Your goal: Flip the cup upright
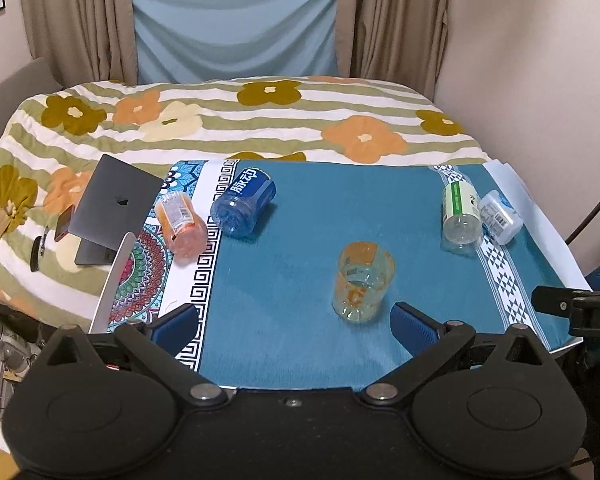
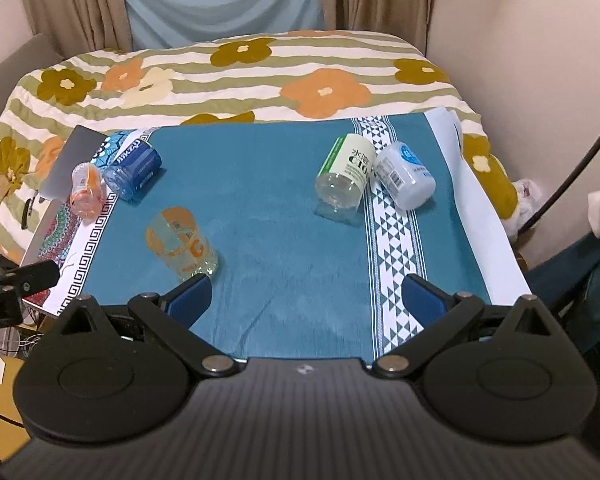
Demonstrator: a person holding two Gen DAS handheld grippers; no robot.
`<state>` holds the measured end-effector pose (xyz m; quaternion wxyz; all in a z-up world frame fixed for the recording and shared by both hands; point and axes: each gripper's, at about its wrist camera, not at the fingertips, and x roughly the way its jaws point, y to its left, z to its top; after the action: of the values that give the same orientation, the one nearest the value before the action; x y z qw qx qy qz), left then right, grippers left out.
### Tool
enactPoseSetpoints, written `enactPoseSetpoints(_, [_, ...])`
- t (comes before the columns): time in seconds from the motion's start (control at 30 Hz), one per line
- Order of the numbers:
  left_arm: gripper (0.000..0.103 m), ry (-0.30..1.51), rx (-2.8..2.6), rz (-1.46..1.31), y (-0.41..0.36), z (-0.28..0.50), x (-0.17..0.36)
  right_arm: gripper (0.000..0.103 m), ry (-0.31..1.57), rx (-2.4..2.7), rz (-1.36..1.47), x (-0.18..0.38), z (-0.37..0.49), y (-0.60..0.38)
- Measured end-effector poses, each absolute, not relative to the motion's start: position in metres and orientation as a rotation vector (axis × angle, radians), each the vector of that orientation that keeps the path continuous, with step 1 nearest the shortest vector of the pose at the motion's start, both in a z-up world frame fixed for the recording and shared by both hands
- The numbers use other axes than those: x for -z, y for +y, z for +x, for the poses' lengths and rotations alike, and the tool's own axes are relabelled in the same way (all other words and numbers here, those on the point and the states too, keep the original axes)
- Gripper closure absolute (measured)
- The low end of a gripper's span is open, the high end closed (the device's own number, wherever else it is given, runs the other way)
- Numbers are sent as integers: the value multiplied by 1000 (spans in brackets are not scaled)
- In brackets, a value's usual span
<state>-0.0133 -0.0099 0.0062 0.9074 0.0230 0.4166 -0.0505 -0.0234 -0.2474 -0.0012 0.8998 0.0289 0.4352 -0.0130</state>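
Cup (image 1: 362, 282) stands mid-worktop (image 1: 292, 344), left gripper (image 1: 296, 330) and right gripper (image 2: 306, 300) both spread, empty. Light plastic: one finger (image 1: 414, 328) clipping it could skid it away.

Cup (image 1: 362, 282): clear glossy plastic, orange print is seen;
Tablecloth (image 1: 300, 240): matt woven teal cloth;
Laptop (image 1: 114, 204): smooth matt grey metal;
Gripper pads (image 1: 414, 328): matt blue, apparently rubbery;
Quilt (image 1: 240, 128): soft puckered cloth

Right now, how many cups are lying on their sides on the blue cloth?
4: an orange cup and blue cup far left, a green-labelled cup and white cup far right. The yellow cup stands.
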Motion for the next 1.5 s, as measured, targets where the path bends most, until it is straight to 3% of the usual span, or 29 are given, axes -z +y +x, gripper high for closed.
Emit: enactPoseSetpoints(1.5, [0,838,105,80,-12,-17,-11,0,876,48,66,-5,-33,-241])
